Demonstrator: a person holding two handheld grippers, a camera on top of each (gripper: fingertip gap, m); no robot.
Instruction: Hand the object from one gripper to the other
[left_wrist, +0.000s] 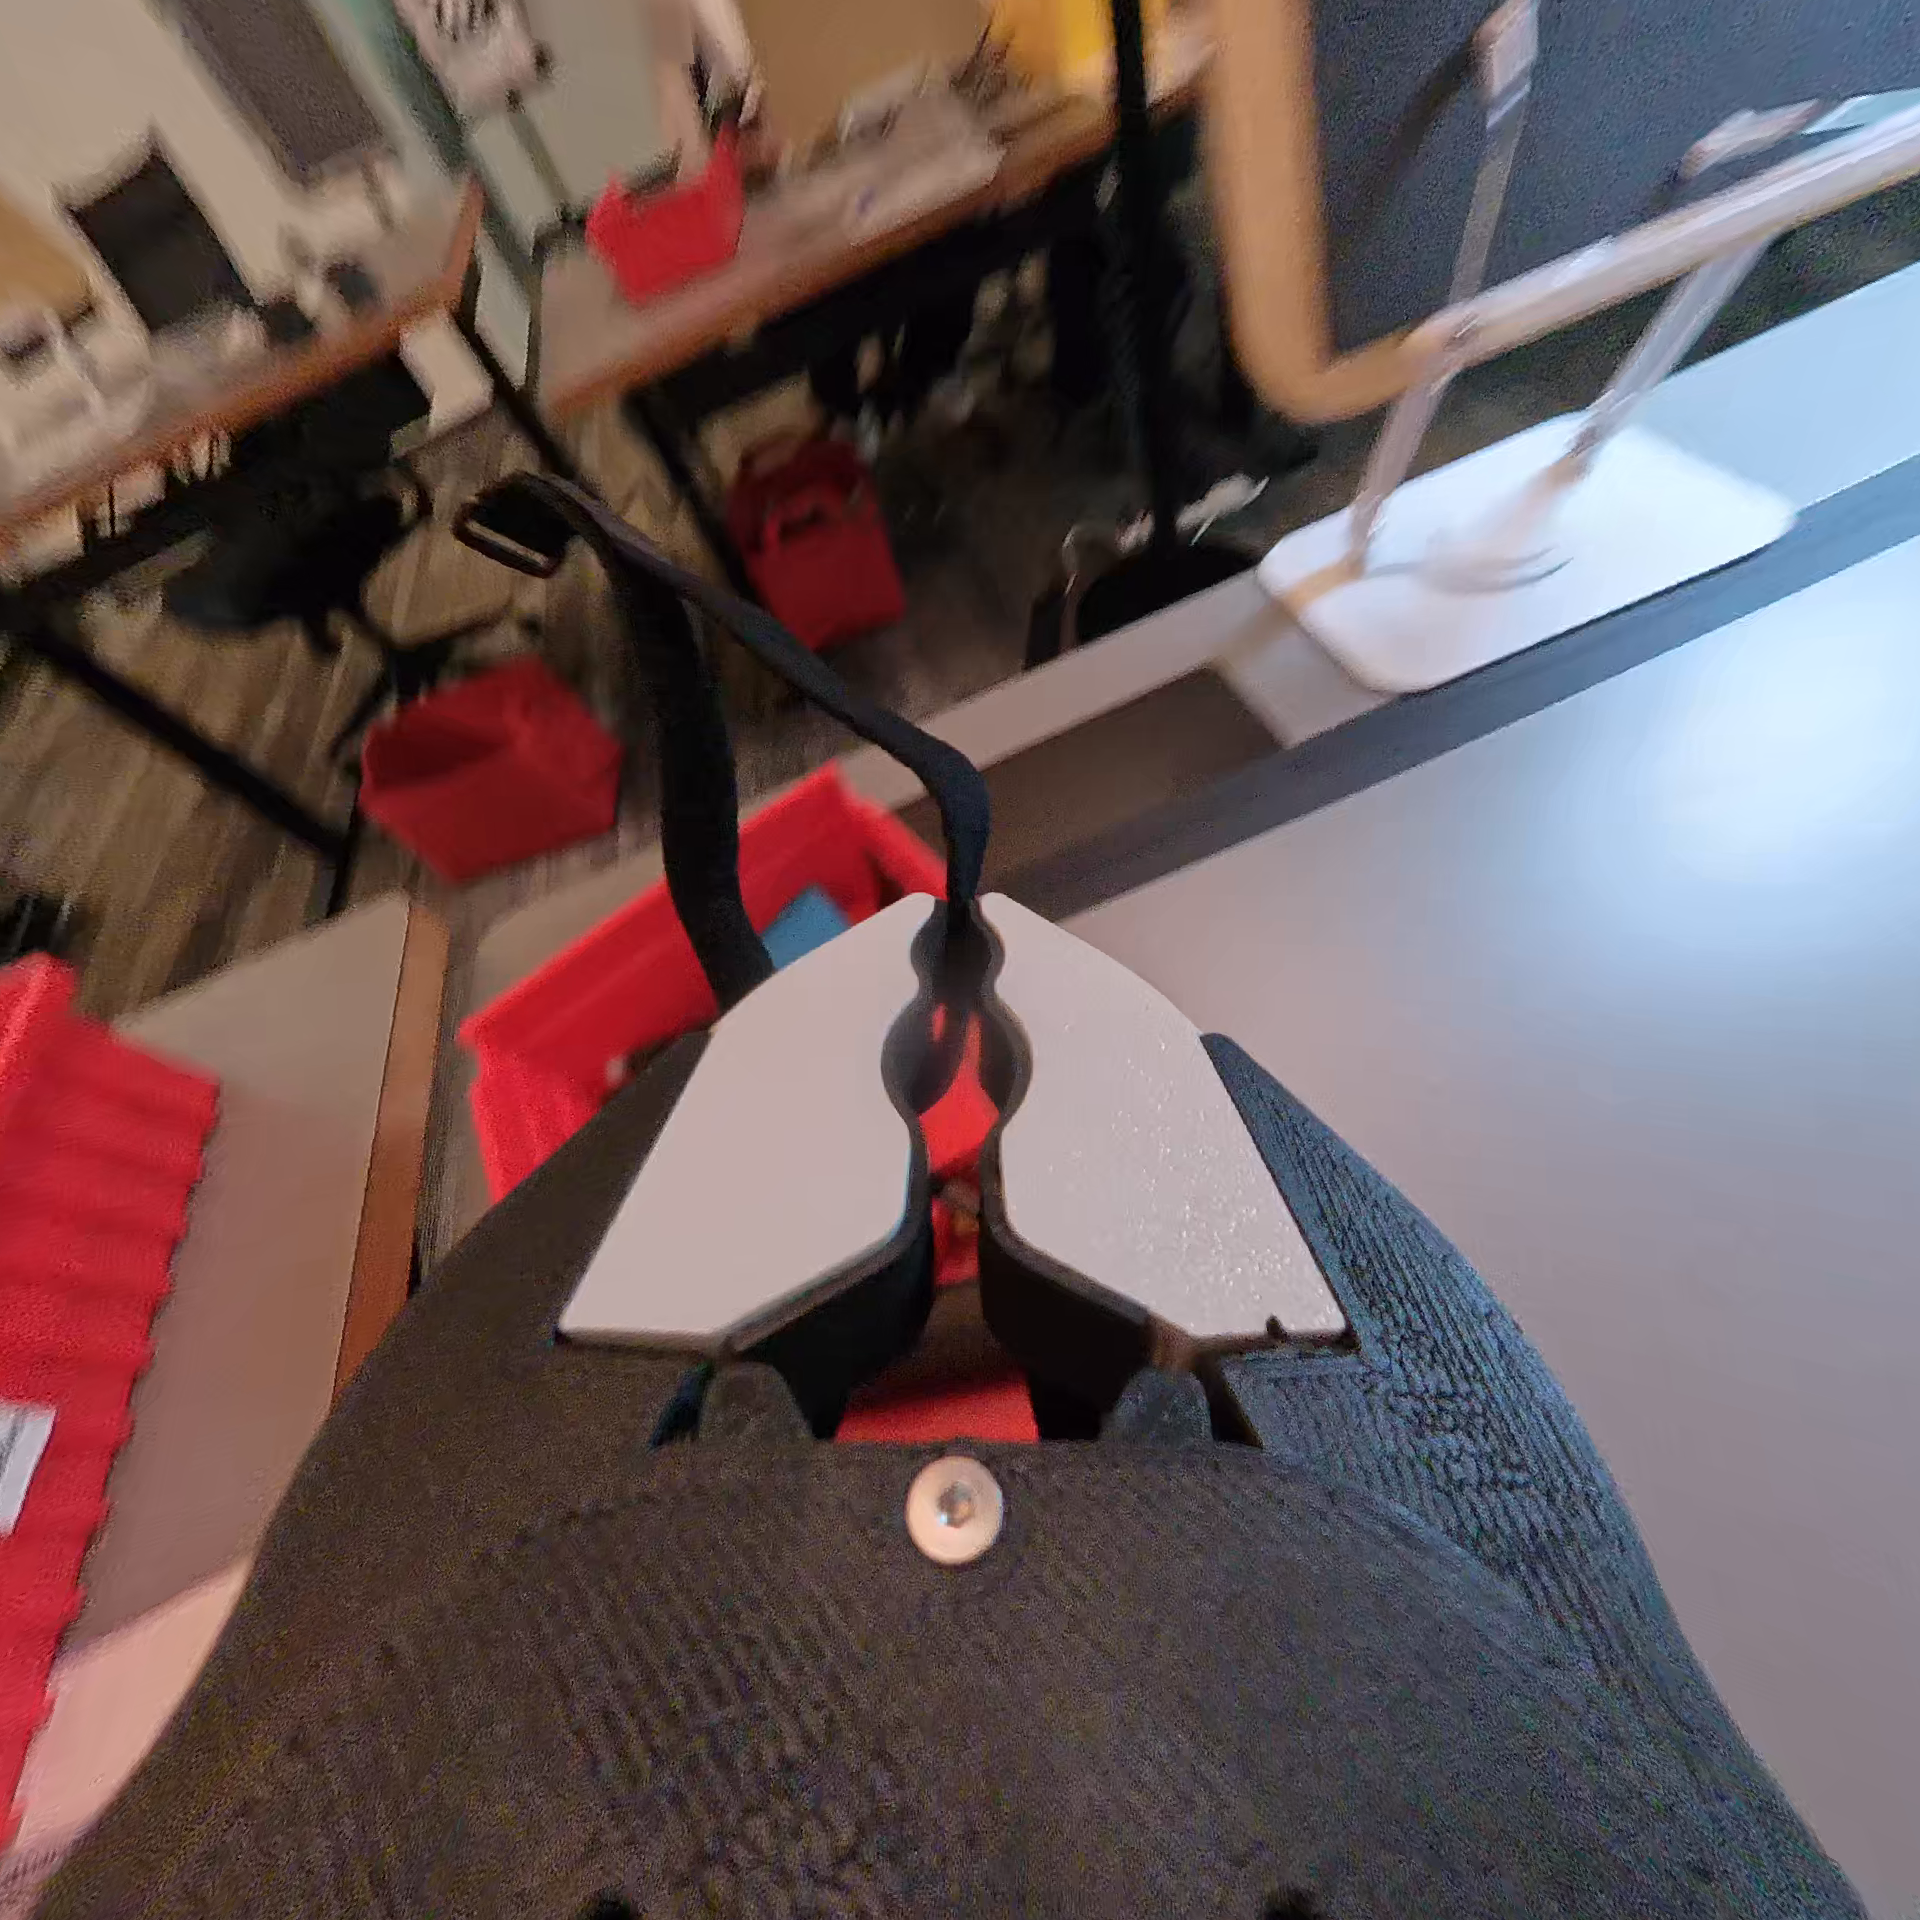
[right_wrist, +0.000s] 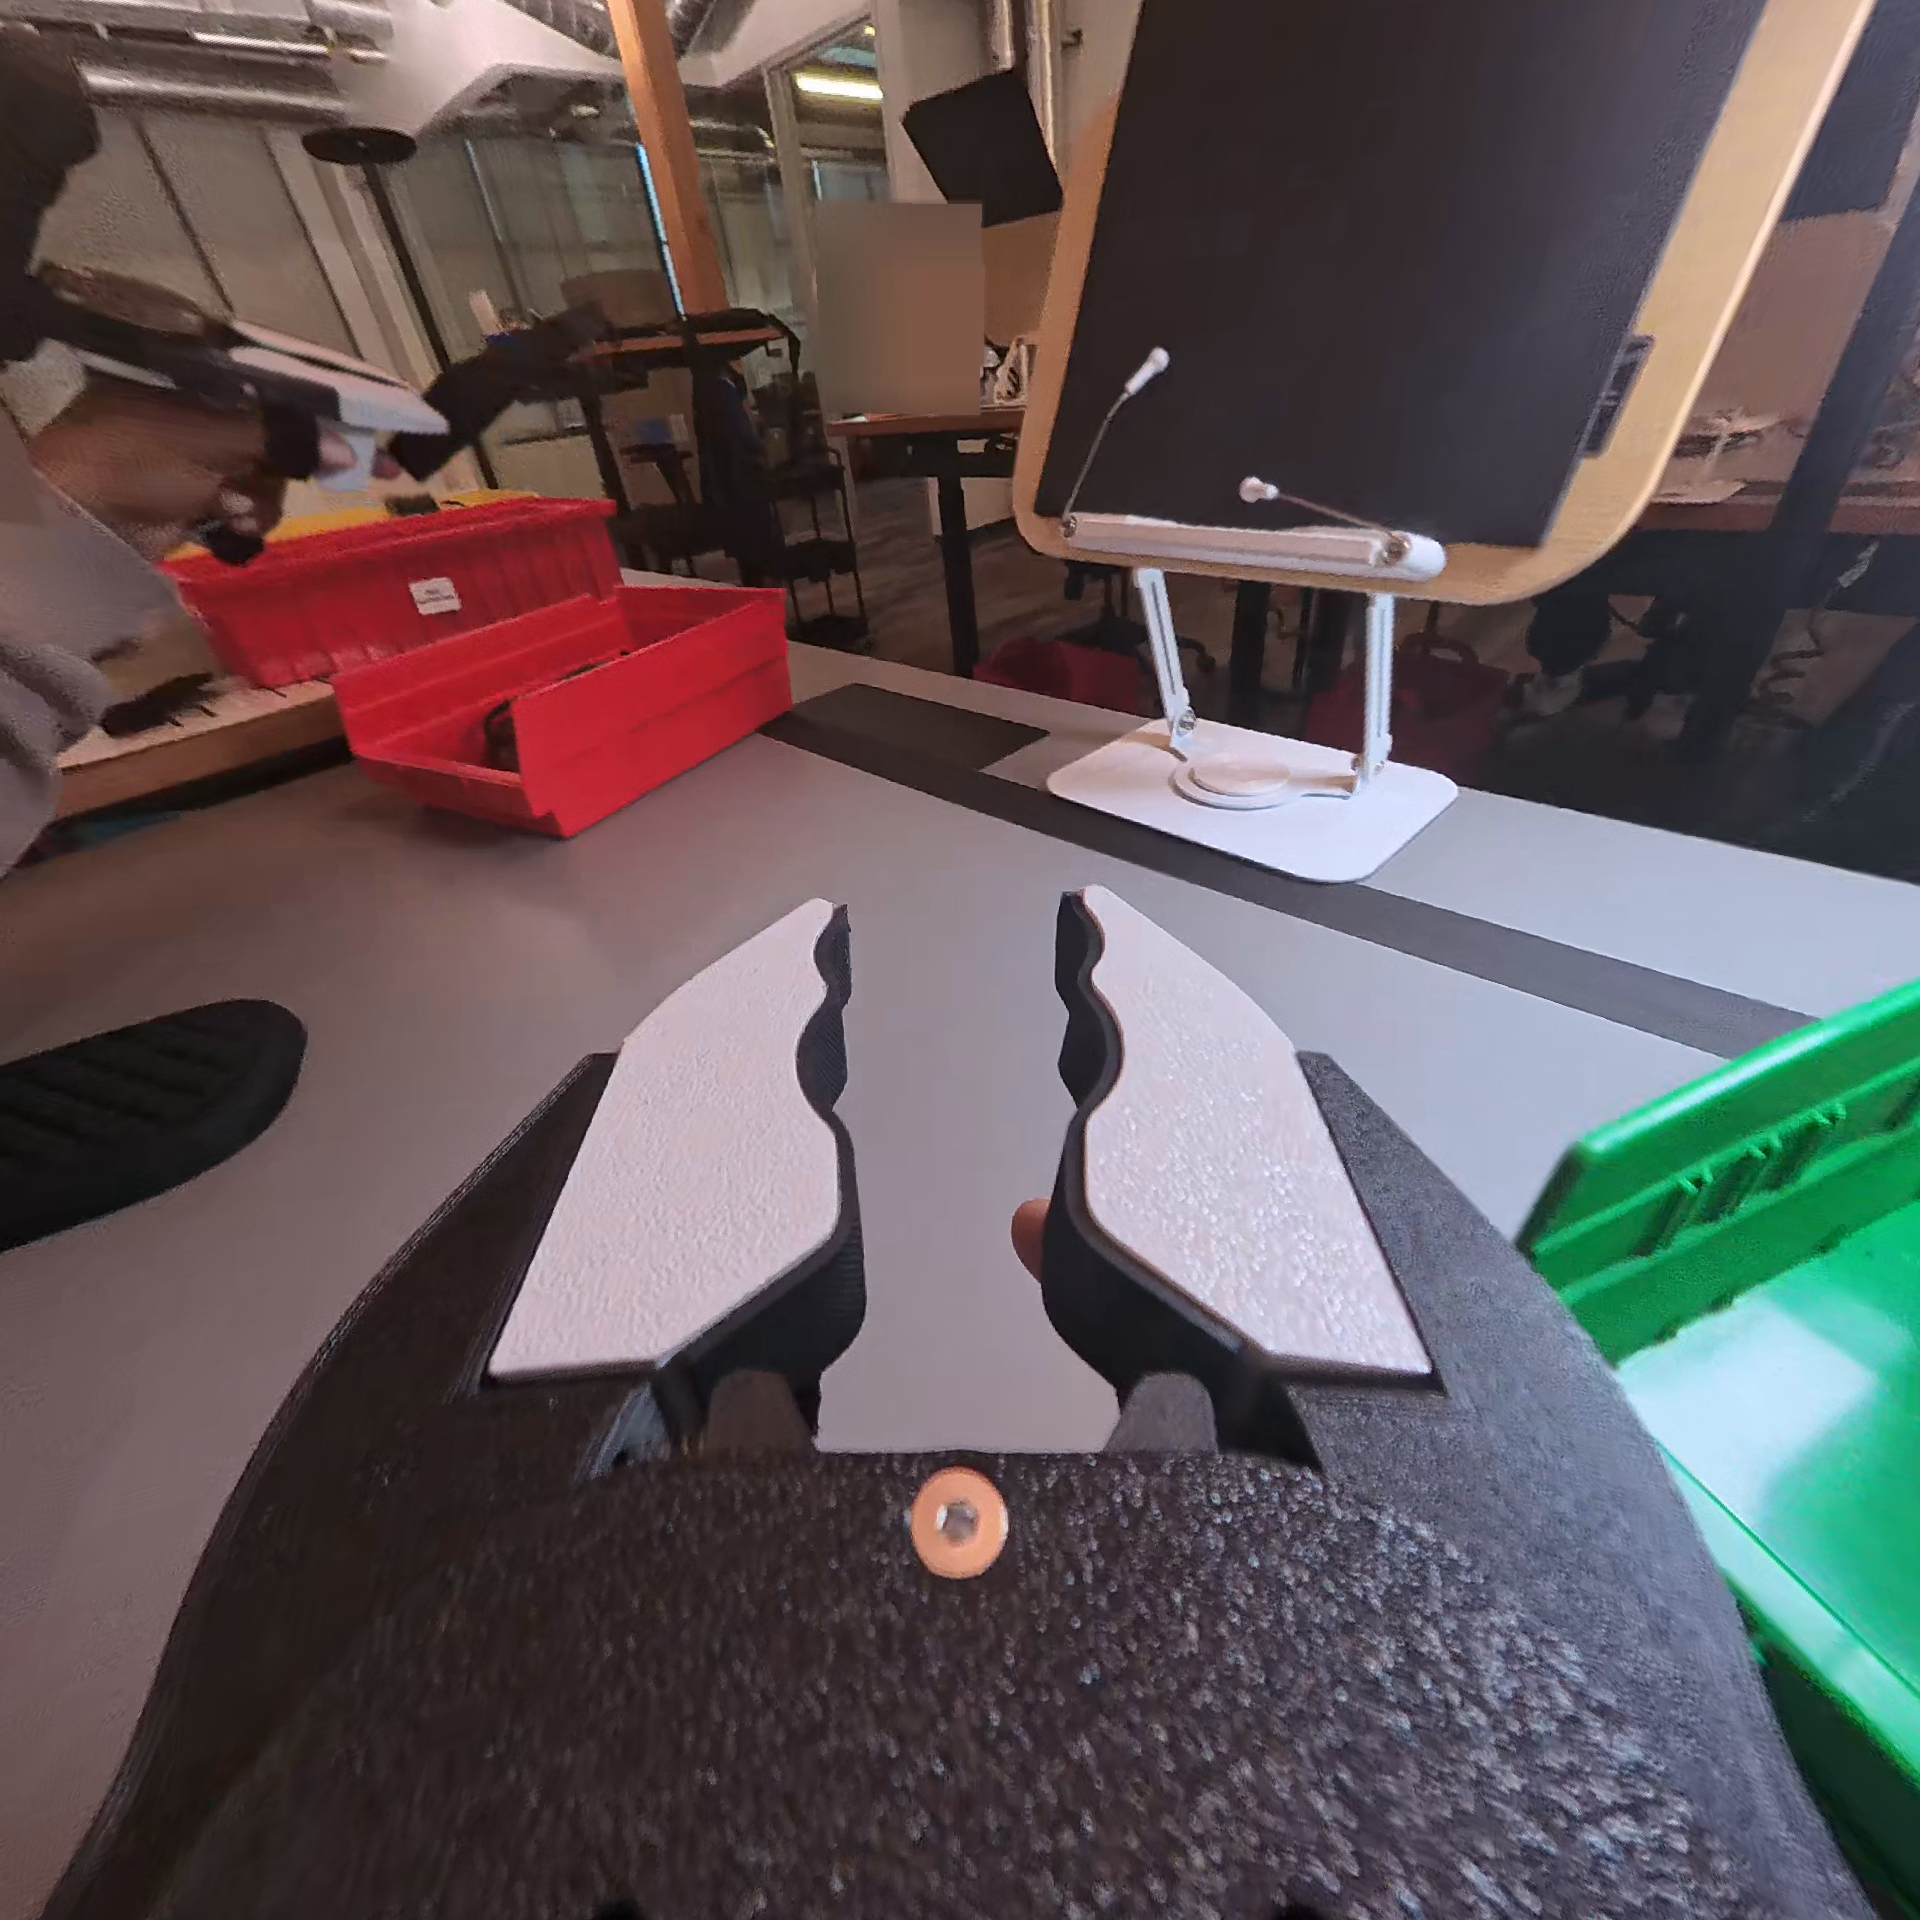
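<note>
Above the red plastic bin (left_wrist: 644, 987), a black fabric strap (left_wrist: 831, 707) is pinched at the tip of the closed left claw (left_wrist: 961, 920), its slack looping toward ten o'clock, lifted clear for transfer. The right claw (right_wrist: 951, 914) is held wide open and empty over the grey bench (right_wrist: 623, 883), apparently ready to receive.

A grey table (right_wrist: 644, 883) with a dark strip (right_wrist: 1455, 940) across it carries a white stand (right_wrist: 1257, 800) holding a dark, tan-edged panel (right_wrist: 1351, 270). Behind it stand wood-topped desks on black legs (right_wrist: 935, 457), a wooden post (right_wrist: 665, 156) and glass partitions (right_wrist: 540, 229). Beyond the table's edge the floor (left_wrist: 239, 727) is grey-brown, under 2 more long desks (left_wrist: 260, 384).
</note>
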